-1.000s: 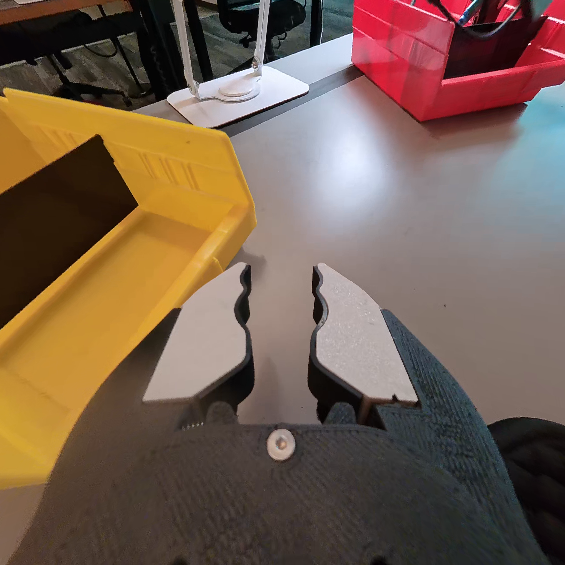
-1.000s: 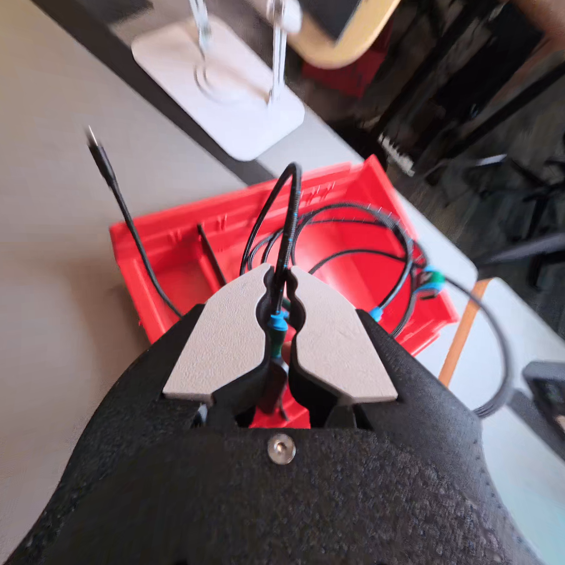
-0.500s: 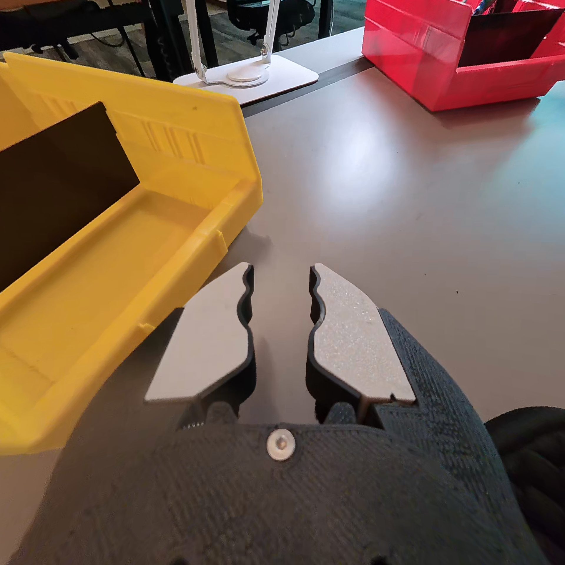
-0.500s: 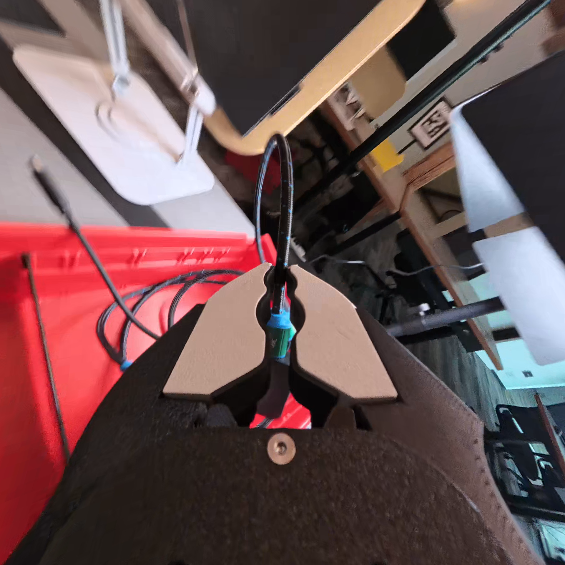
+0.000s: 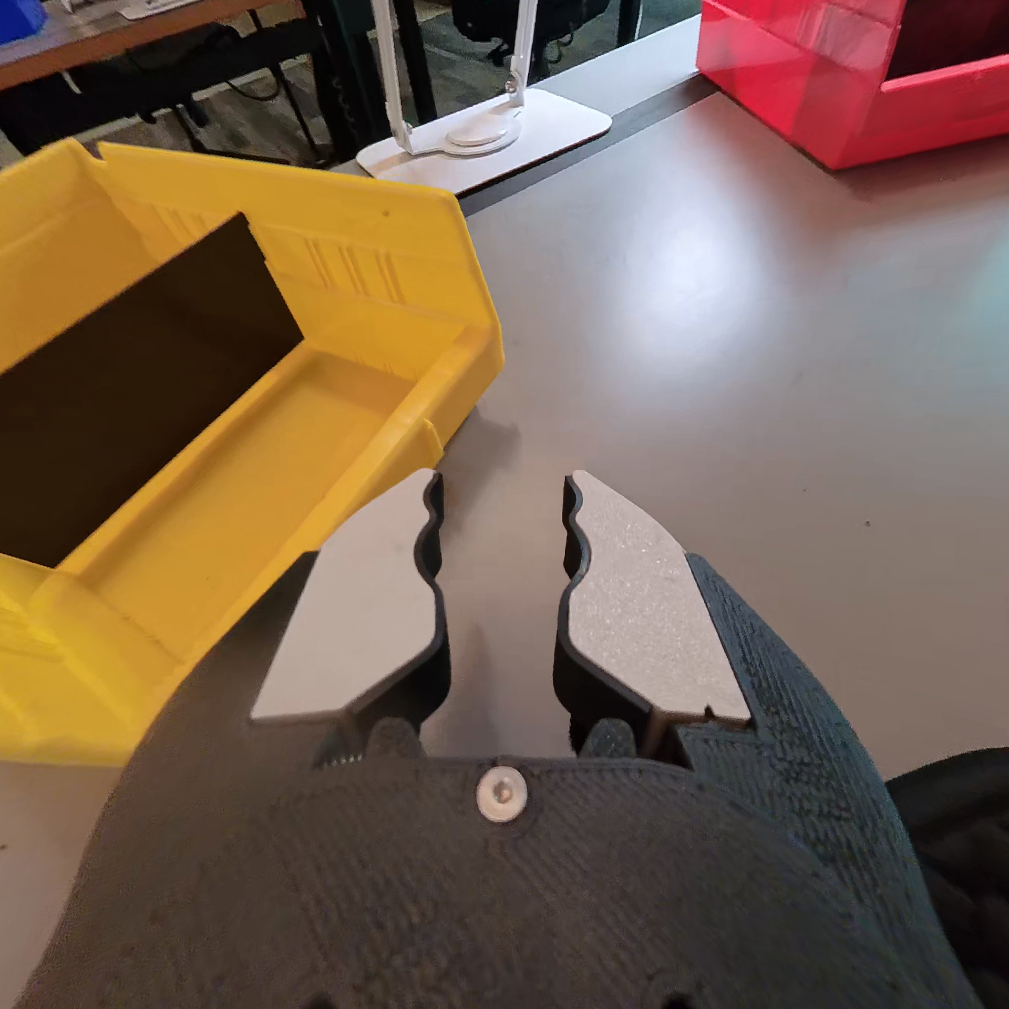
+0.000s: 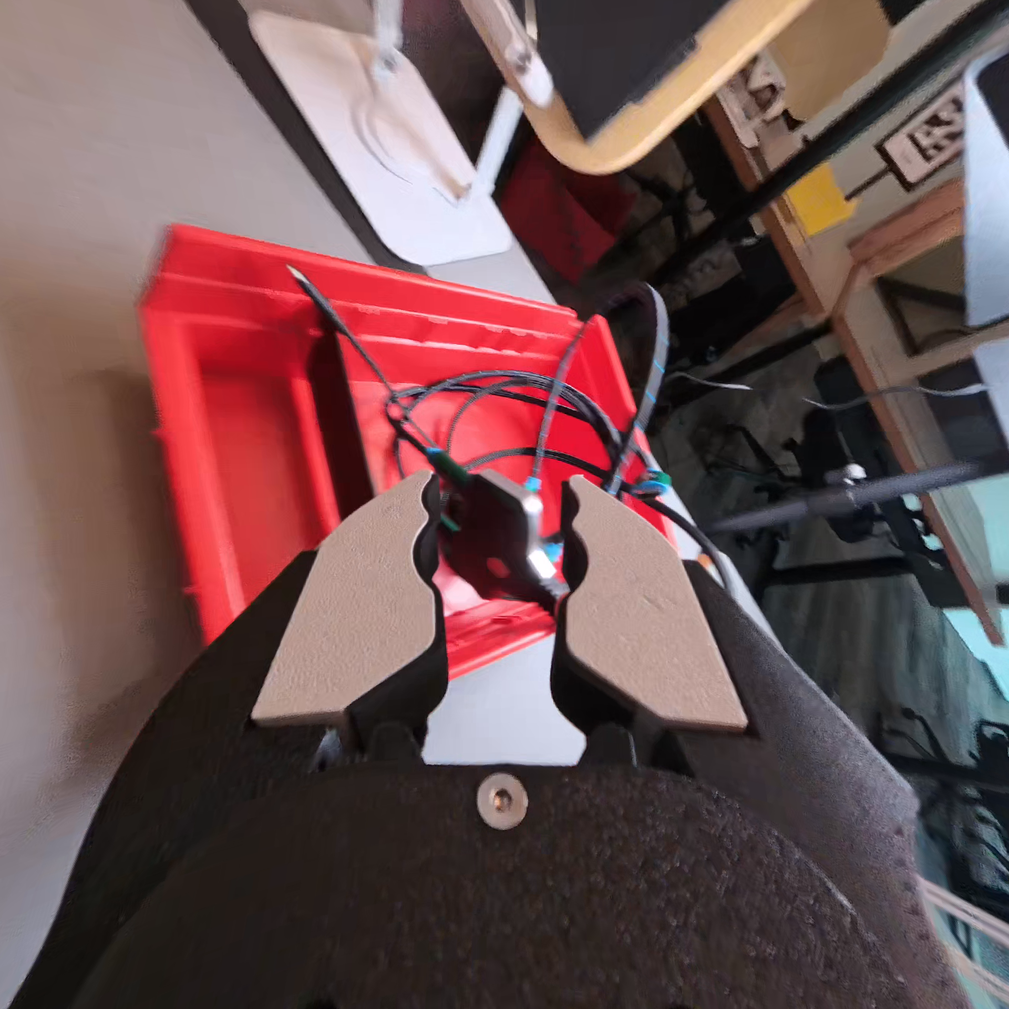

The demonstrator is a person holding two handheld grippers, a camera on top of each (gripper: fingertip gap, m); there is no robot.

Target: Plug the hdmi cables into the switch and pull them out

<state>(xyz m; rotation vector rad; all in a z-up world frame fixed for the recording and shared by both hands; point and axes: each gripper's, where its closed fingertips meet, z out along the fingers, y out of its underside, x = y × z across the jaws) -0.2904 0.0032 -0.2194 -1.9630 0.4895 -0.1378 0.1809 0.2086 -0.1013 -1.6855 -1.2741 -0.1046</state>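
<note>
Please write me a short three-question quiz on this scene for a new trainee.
1. True or false: the right tool is shut on a cable.
2. Which bin sits beside the left tool? A) blue bin B) yellow bin C) green bin
3. Fill in: the black cables and the dark switch lie in the ___ bin.

Key:
1. False: its jaws stand apart, above the switch, gripping nothing.
2. B, with a black divider across it.
3. red
</note>
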